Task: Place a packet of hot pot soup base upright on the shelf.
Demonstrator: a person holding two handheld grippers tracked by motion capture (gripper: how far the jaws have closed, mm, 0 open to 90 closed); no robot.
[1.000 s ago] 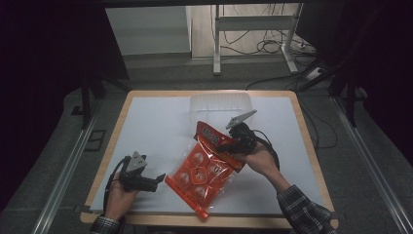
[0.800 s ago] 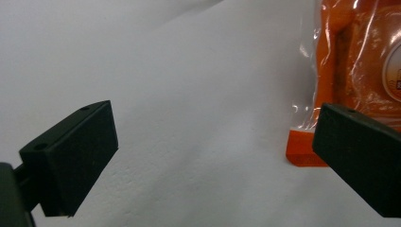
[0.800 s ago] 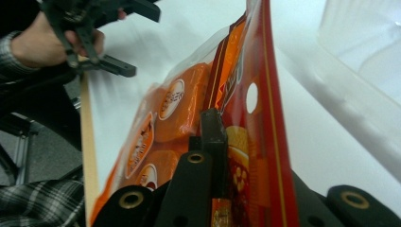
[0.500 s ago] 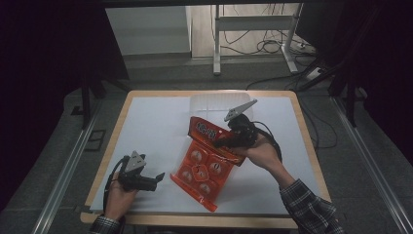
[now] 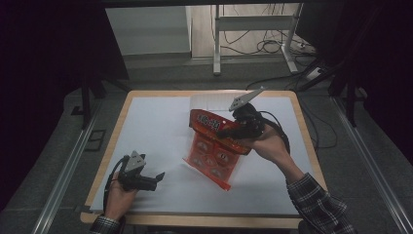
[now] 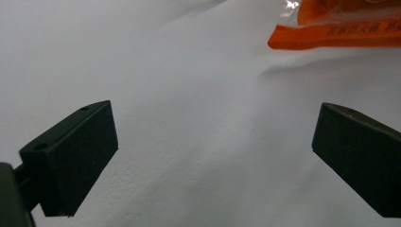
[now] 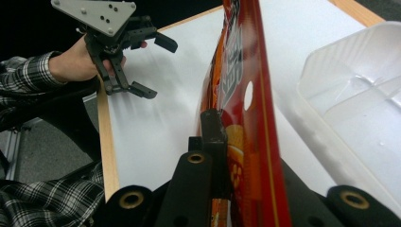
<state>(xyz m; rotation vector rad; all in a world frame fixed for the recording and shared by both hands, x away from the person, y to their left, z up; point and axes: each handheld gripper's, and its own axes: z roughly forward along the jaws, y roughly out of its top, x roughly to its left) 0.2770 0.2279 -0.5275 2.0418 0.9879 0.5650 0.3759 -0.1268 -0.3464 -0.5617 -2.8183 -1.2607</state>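
Right gripper [image 5: 225, 130] pinches the tilted snack bag [image 5: 212, 148] above the table.

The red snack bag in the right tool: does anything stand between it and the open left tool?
Nothing visible does. The right tool is shut on the red snack bag, whose lower end hangs near the white mat. Between the bag and the open left tool lies bare mat.

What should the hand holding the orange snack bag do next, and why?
Probably carry the orange snack bag toward the clear plastic tray behind it. The right gripper is clamped on the bag's top, its bottom corner near the white table, and the left gripper waits open.
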